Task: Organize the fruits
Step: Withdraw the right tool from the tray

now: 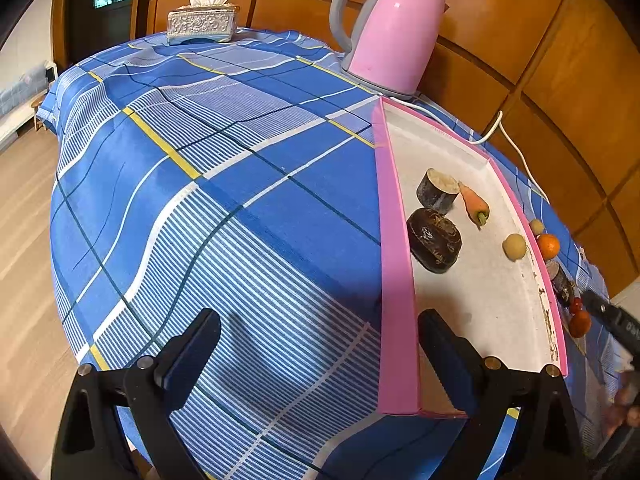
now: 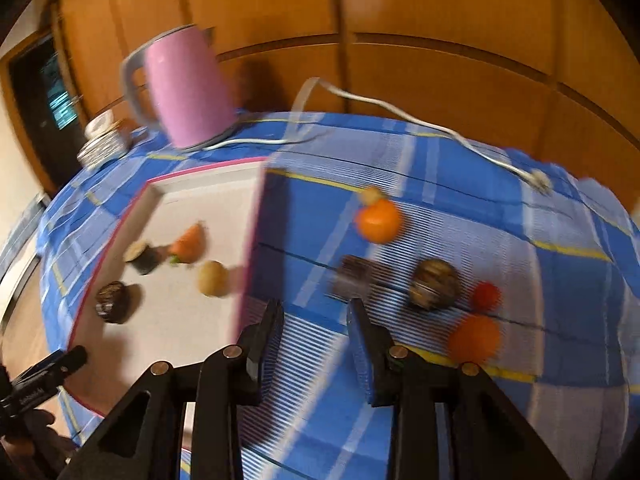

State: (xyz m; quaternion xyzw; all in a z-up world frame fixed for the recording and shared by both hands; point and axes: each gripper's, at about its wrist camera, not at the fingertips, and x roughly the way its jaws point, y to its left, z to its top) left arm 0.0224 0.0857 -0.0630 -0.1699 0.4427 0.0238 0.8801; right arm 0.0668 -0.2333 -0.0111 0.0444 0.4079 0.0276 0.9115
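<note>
1. Landmark for everything here is the shallow white tray with the pink rim (image 1: pixel 394 288), sitting on the blue plaid tablecloth (image 1: pixel 240 216).
2. The left gripper (image 1: pixel 320 360) hangs over the tray's near corner, fingers wide apart, one on each side of the pink wall, nothing pinched.
3. The right gripper (image 2: pixel 314 340) is over bare cloth just outside the tray's right wall, fingers a modest gap apart and empty. That view is smeared with motion blur.
4. Inside the tray, nearest first: a dark brown wrinkly round fruit (image 1: pixel 434 244), a small yellowish ball-shaped fruit (image 1: pixel 514 246) close to the right wall, then a dark cut cylinder with a pale top (image 1: pixel 438 190) with a little orange carrot (image 1: pixel 474 202) right beside it.
5. Outside the tray on its right: a blurry orange fruit (image 2: pixel 474 338), a small red one (image 2: pixel 486 295), another dark wrinkly round one (image 2: pixel 434 284), a dark stubby cylinder (image 2: pixel 352 278), and further back a bright tangerine (image 2: pixel 378 220) touching a small tan ball (image 2: pixel 372 195).
6. Beyond the tray's far end stands a pink electric kettle with a grey handle (image 1: pixel 390 36), white cord (image 2: pixel 420 124) trailing off.
7. Far corner: a silver embossed tissue box (image 1: pixel 202 22).
</note>
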